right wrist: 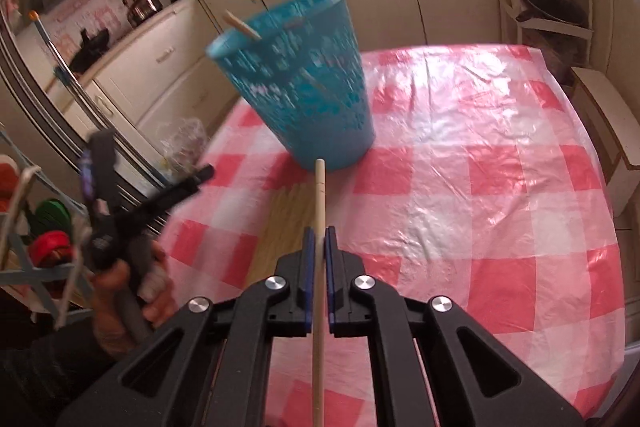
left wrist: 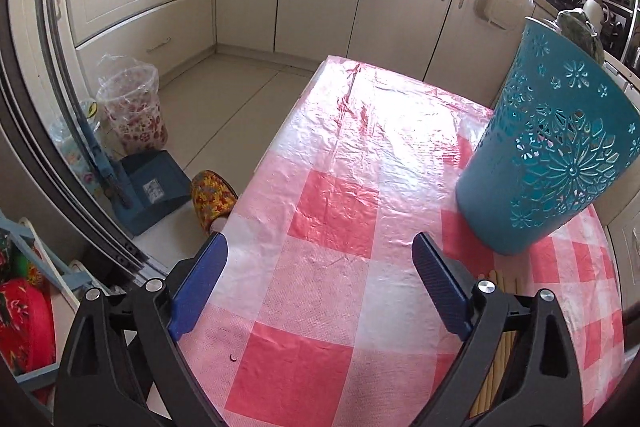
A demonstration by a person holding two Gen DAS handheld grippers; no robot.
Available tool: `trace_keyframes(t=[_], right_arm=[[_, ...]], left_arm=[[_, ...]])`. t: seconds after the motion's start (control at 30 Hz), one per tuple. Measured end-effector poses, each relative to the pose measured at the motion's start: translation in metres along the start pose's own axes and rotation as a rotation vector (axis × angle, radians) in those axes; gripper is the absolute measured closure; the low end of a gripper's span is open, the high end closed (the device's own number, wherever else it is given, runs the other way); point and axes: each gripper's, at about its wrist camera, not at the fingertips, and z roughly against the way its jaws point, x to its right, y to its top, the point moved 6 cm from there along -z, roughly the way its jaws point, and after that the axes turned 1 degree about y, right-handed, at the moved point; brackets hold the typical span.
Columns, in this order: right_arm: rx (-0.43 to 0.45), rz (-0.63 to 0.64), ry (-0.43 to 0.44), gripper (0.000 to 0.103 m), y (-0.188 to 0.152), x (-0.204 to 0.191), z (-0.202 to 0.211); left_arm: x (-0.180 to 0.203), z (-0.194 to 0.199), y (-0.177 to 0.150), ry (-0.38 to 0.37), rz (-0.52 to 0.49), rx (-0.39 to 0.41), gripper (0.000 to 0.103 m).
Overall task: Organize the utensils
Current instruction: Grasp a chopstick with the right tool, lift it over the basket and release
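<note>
A: Quick status, R side?

B: Right gripper (right wrist: 319,239) is clamped on one wooden chopstick (right wrist: 319,195). Stick runs lengthwise btwn the pads, tip pointing fwd at the base of the teal holder (right wrist: 304,83). Gripped roughly mid-shaft, prob so the front end stays free to go over the rim.

A: And the L?

B: Left gripper (left wrist: 320,287) has its jaws wide apart, nothing btwn them, just checked tablecloth (left wrist: 340,187) below. In the right wrist view it's at the left edge, blurred, w/ the person's hand (right wrist: 132,283) around the handle.

A: Where's the rest of the utensils?

B: Bundle of chopsticks (right wrist: 284,223) lies flat on the cloth, just in front of the holder and beside the right gripper's line. In the left wrist view they poke out under the right-hand finger (left wrist: 440,283), so the open jaws sit near the pile but not around it. My guess: L is lining up for the next grab while R delivers.

A: Holder upright?

B: Looks tilted in both views, but that's likely fisheye; can't tell for sure. It stands on the table toward the far side. At least one stick (right wrist: 242,25) already leans inside, end sticking over the rim.

A: Progress?

B: Early to mid, I'd say. Pile still mostly on the table. Next needs the R stick raised above the rim, tip down, then released. Risk: perforated plastic looks light, a knock could tip it.
</note>
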Motion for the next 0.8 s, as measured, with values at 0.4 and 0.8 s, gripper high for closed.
trace_keyframes(t=[0.4,0.8], right_arm=[[0.529,0.036,-0.008,0.097,0.178,-0.065,0.008],[0.495,0.085,-0.212,0.096,0.157,-0.036,-0.067]], left_arm=[[0.007,0.004,0.002,-0.022,-0.014,0.031,0.013],[0.008,0.008,0.004,-0.027,-0.014,0.057,0.013]])
